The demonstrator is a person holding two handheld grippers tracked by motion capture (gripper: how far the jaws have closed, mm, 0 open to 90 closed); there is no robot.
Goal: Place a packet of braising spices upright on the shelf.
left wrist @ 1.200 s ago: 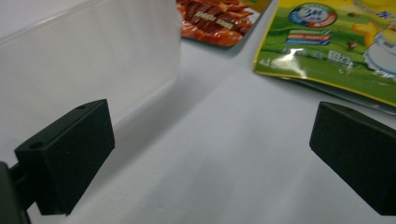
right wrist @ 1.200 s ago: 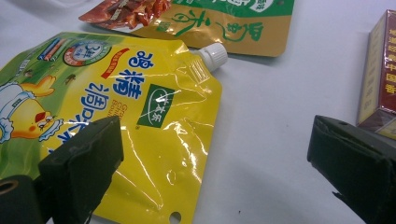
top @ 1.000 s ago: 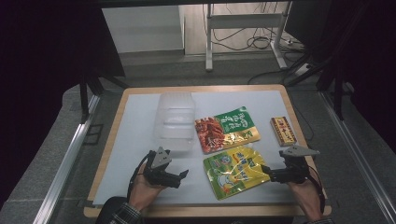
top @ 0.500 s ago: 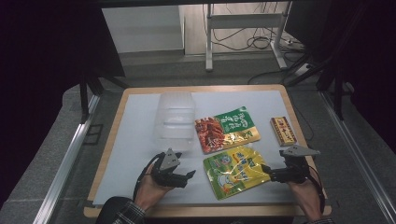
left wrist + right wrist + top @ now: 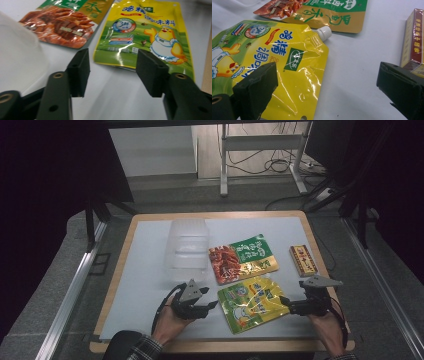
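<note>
**Both Grippers Flanked the Yellow Pouch**

While the yellow pouch lay flat on the white bench near the person's edge, a gripper stood at each of its sides. The left gripper sat just beside the pouch's left edge, pointing at it. Its jaws had just been closing and stood about half open, with nothing between them; in the left gripper view only bare bench showed in the gap, and the pouch's near edge lay just beyond the pads. They gripped nothing.

The right gripper was at the pouch's right edge, jaws spread wide and clasping nothing. In the right gripper view one pad hung over the pouch's corner, the other off to the side near the small red and gold box. Whether that pad touched the foil I could not tell. The pouch's white cap pointed toward the red and green packet, which lay just behind, beside the clear plastic container.
</note>
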